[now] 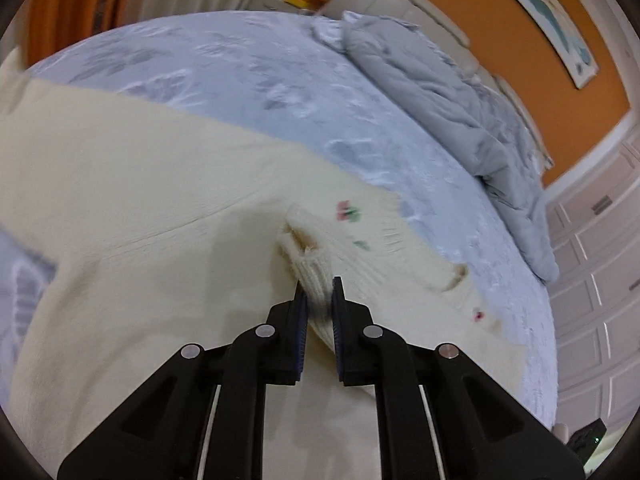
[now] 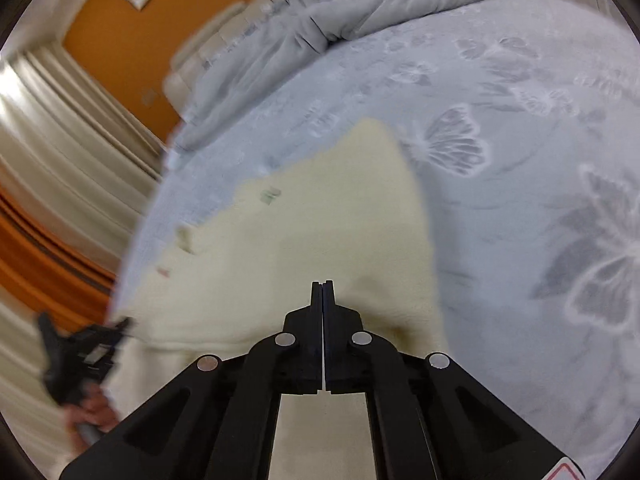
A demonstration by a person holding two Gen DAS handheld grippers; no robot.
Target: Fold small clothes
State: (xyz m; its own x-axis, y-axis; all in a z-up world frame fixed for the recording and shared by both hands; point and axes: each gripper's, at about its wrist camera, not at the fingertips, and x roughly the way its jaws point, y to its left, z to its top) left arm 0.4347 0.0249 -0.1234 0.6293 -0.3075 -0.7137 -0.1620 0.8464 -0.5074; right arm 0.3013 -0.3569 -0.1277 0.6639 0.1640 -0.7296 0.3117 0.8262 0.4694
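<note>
both grippers work over a cream knit sweater (image 1: 140,208) spread on a pale blue bedspread (image 1: 248,76) with a butterfly pattern. left gripper (image 1: 319,292) has its two black fingers pinched onto a ribbed cuff (image 1: 310,268) of the sweater, the knit bunched between the pads with only a narrow gap left. small pink and green embroidered flowers (image 1: 347,211) show on the knit just beyond the cuff. right gripper (image 2: 322,286) has its fingers pressed together with almost no gap; whether any fabric is caught between them cannot be told, though the tips sit right over the sweater's surface. in the right wrist view the sweater runs up to a blurred corner, and the left gripper appears at the lower left edge, held by a hand (image 2: 90,412). a crumpled grey duvet (image 1: 440,92) lies at the head of the bed, against an orange wall (image 1: 500,16).
</note>
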